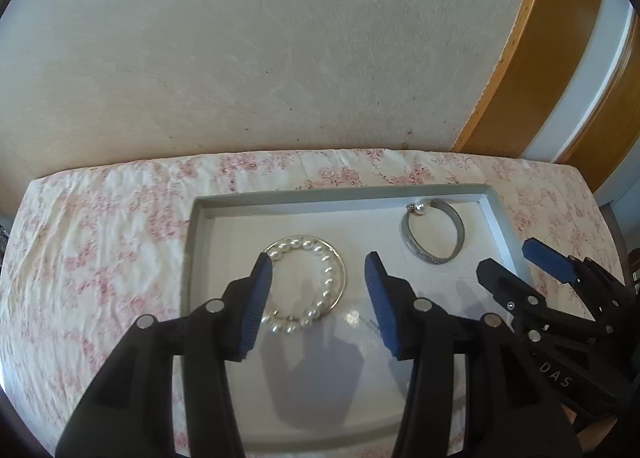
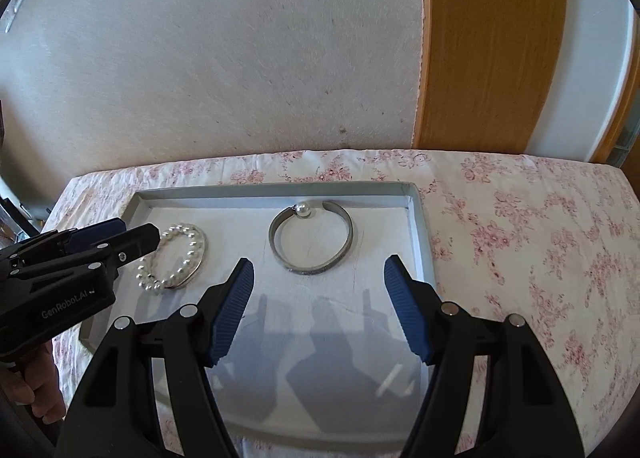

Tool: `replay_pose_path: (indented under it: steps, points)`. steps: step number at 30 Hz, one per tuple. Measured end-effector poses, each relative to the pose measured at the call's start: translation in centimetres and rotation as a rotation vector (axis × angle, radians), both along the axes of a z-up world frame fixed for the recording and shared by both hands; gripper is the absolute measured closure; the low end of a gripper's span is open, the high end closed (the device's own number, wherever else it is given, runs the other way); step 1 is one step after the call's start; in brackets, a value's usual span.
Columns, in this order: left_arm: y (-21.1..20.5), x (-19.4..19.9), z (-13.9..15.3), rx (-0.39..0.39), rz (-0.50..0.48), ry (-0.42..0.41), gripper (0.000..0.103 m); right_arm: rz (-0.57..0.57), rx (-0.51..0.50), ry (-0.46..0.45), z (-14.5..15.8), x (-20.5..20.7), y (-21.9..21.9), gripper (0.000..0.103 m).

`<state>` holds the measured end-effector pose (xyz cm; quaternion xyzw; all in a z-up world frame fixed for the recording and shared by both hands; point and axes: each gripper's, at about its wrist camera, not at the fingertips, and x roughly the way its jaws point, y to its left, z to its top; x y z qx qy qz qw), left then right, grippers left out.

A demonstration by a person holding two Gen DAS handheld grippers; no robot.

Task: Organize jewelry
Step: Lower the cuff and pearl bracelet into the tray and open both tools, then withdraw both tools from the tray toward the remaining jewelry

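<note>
A shallow grey tray (image 1: 340, 194) (image 2: 276, 191) with a white floor lies on a flowered cloth. In it a pearl bracelet (image 1: 320, 258) (image 2: 192, 248) lies at the left, resting with a thin metal bangle (image 1: 343, 278). A silver cuff bracelet with one pearl (image 1: 434, 232) (image 2: 312, 238) lies at the back right. My left gripper (image 1: 318, 270) (image 2: 138, 234) is open and empty, just above the pearl bracelet. My right gripper (image 2: 318, 274) (image 1: 508, 258) is open and empty, above the tray in front of the cuff.
The flowered cloth (image 2: 520, 242) covers the table to its edges. A rough pale wall (image 1: 260, 38) stands right behind the table. A wooden door frame (image 2: 492, 42) is at the back right.
</note>
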<state>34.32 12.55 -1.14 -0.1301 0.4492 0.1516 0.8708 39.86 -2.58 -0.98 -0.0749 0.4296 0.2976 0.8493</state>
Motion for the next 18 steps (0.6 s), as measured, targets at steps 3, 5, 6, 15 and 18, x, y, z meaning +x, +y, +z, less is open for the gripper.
replay_pose_path:
  steps: [3,5,6,15,18]
  points:
    - [-0.3,-1.5,1.0,0.005,0.009,-0.015,0.053,0.001,0.005,-0.013,0.9,-1.4,-0.7,0.034]
    - [-0.5,-2.6,1.6,0.01,0.012,-0.027,0.052,0.002,0.009,-0.021,1.4,-2.3,-1.0,0.034]
    - [-0.7,-3.2,1.9,0.012,0.014,-0.034,0.052,0.003,0.01,-0.025,1.6,-2.7,-1.2,0.034]
    - [-0.9,-9.7,3.0,0.009,0.069,-0.064,0.05,-0.001,0.021,-0.058,3.4,-7.6,-3.4,0.034]
    - [-0.8,-11.9,3.0,0.009,0.085,-0.064,0.05,-0.008,0.025,-0.06,3.4,-9.2,-4.1,0.034]
